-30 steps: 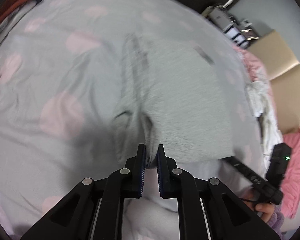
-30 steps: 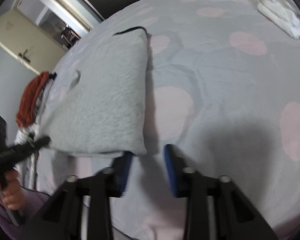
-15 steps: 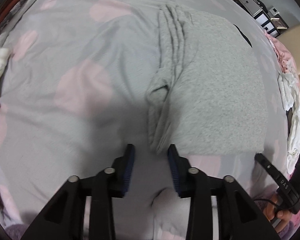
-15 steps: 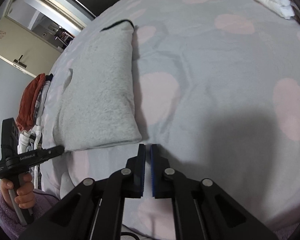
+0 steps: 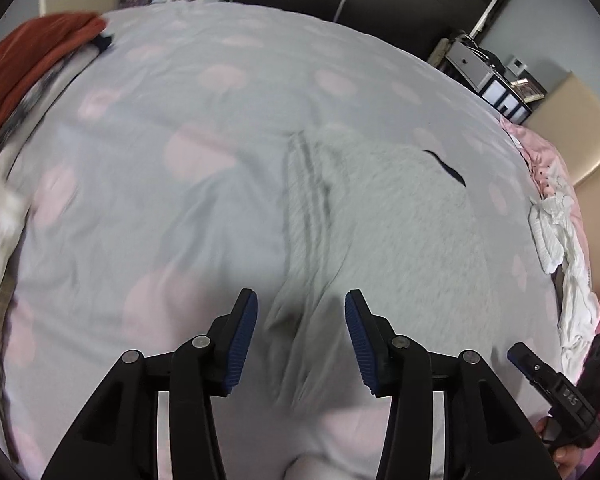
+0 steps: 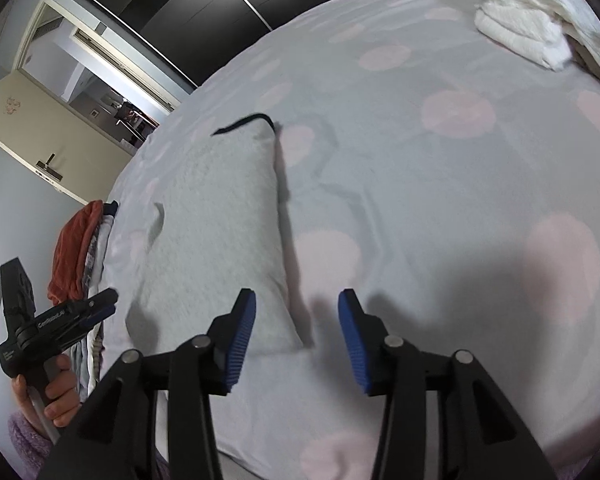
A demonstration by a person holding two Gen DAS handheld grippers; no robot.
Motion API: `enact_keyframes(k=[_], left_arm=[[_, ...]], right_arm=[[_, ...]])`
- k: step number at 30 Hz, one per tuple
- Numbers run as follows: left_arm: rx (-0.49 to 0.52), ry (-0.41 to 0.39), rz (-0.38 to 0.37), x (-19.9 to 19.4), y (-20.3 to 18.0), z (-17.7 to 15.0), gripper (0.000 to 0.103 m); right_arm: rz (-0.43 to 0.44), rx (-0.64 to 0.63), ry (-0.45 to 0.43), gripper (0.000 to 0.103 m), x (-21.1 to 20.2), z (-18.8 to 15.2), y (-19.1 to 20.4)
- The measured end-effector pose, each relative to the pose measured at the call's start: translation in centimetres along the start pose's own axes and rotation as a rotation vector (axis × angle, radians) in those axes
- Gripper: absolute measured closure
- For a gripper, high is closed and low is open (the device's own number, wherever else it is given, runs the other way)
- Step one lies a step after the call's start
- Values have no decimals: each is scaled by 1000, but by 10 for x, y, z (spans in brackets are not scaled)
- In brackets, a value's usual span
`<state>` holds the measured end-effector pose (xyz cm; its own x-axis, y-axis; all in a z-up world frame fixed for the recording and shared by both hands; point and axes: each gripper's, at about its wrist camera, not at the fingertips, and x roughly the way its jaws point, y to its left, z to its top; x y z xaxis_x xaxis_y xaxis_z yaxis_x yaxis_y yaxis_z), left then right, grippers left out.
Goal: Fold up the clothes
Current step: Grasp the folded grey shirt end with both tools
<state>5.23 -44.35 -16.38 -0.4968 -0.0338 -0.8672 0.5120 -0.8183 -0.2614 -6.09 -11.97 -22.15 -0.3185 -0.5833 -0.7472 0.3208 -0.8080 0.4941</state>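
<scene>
Both grippers stood wide apart at the fingers and held nothing. My left gripper [image 5: 300, 338] hovered over the near left edge of the grey garment [image 5: 384, 236], whose bunched, ribbed folds ran ahead from between its blue pads [image 5: 242, 344] and slightly to their right. Most of the garment spread ahead and to the right of that gripper, flat on the bedspread [image 5: 148, 208]. I could not tell whether the pads touched the cloth; the view was blurred there.

My right gripper [image 6: 296, 336] hung above the garment's [image 6: 216, 240] near right corner. That corner lay just under and beside its left pad [image 6: 240, 340], while the right pad stood over bare bedspread [image 6: 440, 208]. From there the garment stretched ahead and to the left, ending at a dark strip [image 6: 244, 122] on its far edge.

Far ahead and right of the right gripper lay white clothes [image 6: 520, 28]. Left of the left gripper sat a pile with a red garment [image 5: 32, 76] on top. A hand [image 6: 56, 396] gripped the left tool's handle.
</scene>
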Motion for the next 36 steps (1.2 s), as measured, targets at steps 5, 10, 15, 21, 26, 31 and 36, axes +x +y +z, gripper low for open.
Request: enact_keyframes(k=[5,10,15,21,26,31,36], left_arm=[[1,8,-2,32,-8,21,54],[-56,38,-26,72,-2,47,54],[-47,43,-93,95,-2,61,53],[-20,11,-148,106,-6,73,50],[-13,29,-186,114,-2,77,49],[-17,26,-219,119,6,78,49],[-14,6,-203,118,-2,79,62]], right_arm=[[-5,-25,-16,55,13,23,15],[-20,-75,-19,55,36,44,28],[-46,-121,3,55,68,66,33],[7,-78,52,55,105,90,23],[56,-44,54,52,123,104,17],[91,-28,35,50,134,110,14],[97,-73,25,73,137,106,21]])
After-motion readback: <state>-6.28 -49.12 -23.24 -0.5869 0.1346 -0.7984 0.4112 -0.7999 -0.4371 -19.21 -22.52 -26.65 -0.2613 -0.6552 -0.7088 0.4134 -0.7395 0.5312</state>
